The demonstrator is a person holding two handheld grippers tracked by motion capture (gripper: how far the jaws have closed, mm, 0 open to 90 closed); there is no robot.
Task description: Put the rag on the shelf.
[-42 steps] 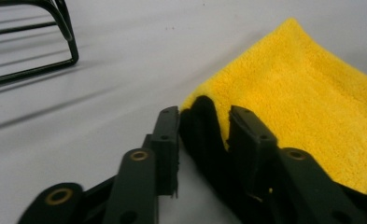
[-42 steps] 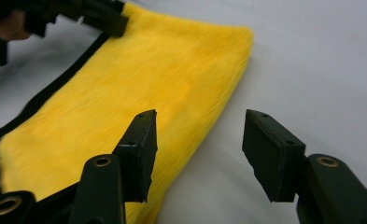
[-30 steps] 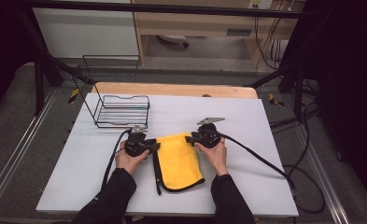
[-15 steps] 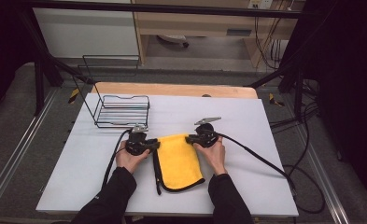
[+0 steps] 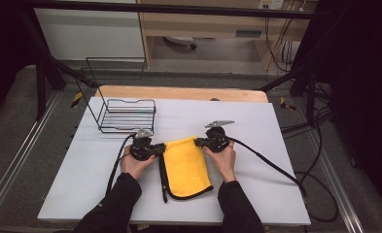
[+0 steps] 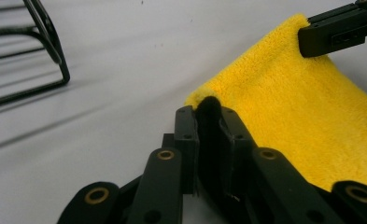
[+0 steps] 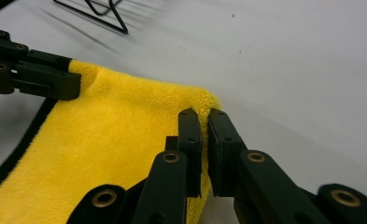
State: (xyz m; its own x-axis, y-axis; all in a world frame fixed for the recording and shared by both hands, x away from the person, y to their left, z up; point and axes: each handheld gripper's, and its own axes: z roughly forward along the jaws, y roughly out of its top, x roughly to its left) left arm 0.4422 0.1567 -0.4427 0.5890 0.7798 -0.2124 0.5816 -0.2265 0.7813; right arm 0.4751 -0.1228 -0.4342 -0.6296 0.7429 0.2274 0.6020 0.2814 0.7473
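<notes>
**Yellow cloth pinched at both far corners**

Yellow microfibre cloth (image 5: pixel 186 165), edged in black piping, lies flat on the white table (image 5: pixel 276 145) near the middle of its near edge. It appears folded, with the black-trimmed edges along its left side and its near end.

Left gripper (image 5: pixel 155 148), held in the person's left hand (image 5: pixel 135 162), sits at the cloth's far left corner. In the left gripper view, its jaws have just been closing and now stand narrow, with the dark-edged corner of the cloth (image 6: pixel 284 107) bunched up between the pads and pressed by them.

Right gripper (image 5: pixel 199 142), held in the right hand (image 5: pixel 223 158), sits at the cloth's far right corner. In the right gripper view, its jaws have just been closing and now stand almost together, with the yellow pile of that corner (image 7: pixel 125 135) pinched between them.

Both grippers point inward toward each other across the cloth's far edge. Each gripper view shows the other gripper's jaw tips farther off, clamped on the opposite corner. The rest of the cloth rests on the table surface.

Black wire basket (image 5: pixel 128 115) stands near the table's far left corner, well apart from the cloth and from both grippers. Cables (image 5: pixel 271 165) trail from each gripper across the table toward its near edge.
</notes>
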